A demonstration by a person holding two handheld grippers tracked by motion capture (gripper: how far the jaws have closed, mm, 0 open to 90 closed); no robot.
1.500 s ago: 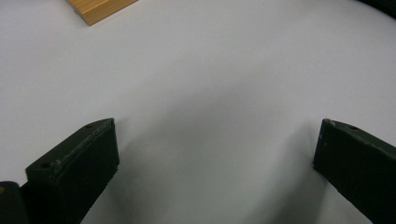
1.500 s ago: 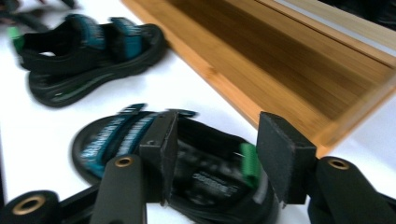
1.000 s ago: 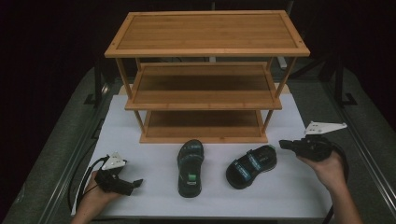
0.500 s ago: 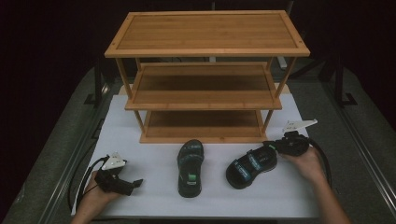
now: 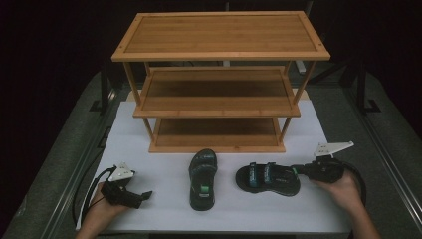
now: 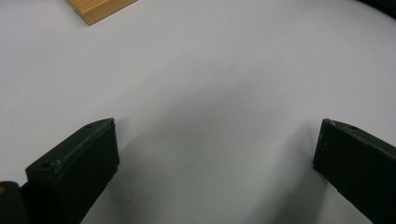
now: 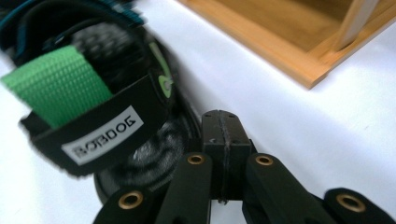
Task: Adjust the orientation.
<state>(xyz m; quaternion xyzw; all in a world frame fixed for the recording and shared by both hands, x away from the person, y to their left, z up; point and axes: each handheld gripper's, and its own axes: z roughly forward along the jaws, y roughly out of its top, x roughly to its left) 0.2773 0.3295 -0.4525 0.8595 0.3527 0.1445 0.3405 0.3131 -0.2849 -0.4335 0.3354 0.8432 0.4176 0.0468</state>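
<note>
Two dark sandals lie on the white mat [image 5: 149, 149] in front of a three-tier bamboo rack [image 5: 219, 35]. The left sandal [image 5: 202, 178] points toward the rack. The right sandal [image 5: 268, 178] lies crosswise, with teal straps and a green heel tab [image 7: 56, 88]. My right gripper [image 5: 293, 171] is low at that sandal's right end. Its jaws are shut together [image 7: 222, 133] right beside the heel, with nothing between them. My left gripper [image 5: 147, 195] rests at the mat's front left, open over bare mat [image 6: 217, 154].
The rack's bottom board [image 7: 280, 51] lies just beyond the right sandal, and one corner of it [image 6: 100, 7] is in the left gripper view. Grey table strips and dark rails [image 5: 383, 149] flank the mat.
My right gripper came left and down to the right sandal's heel. That sandal turned from a diagonal lie to crosswise. The left gripper stayed still.
</note>
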